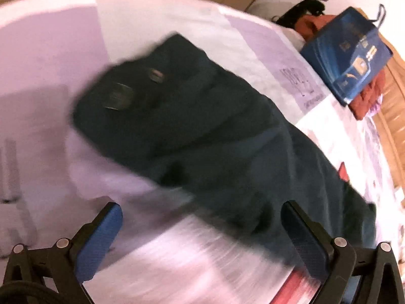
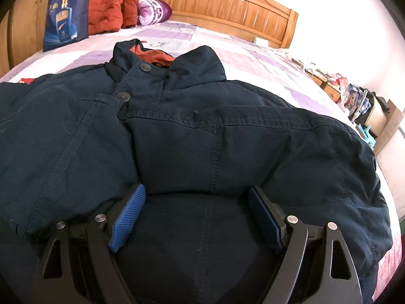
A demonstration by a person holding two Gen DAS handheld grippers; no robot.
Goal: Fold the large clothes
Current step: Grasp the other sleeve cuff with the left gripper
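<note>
A dark navy jacket (image 2: 202, 131) lies spread on the bed, its collar and orange lining (image 2: 154, 53) toward the headboard. My right gripper (image 2: 196, 190) hovers low over the jacket's front. It is open, and its blue pads (image 2: 129, 215) stand wide apart on either side of a fold of cloth without pinching it. The left wrist view is blurred. There the jacket's sleeve (image 1: 202, 131) stretches across the sheet, ending in a cuff with snaps (image 1: 119, 96). My left gripper (image 1: 200, 206) is open above the sleeve's near part, holding nothing.
The bed has a purple and white patchwork sheet (image 2: 253, 50). A blue shopping bag (image 2: 64, 17), an orange padded coat (image 2: 111, 12) and a purple pillow (image 2: 154, 10) sit by the wooden headboard (image 2: 227, 7). A cluttered bedside stand (image 2: 359, 101) is at right.
</note>
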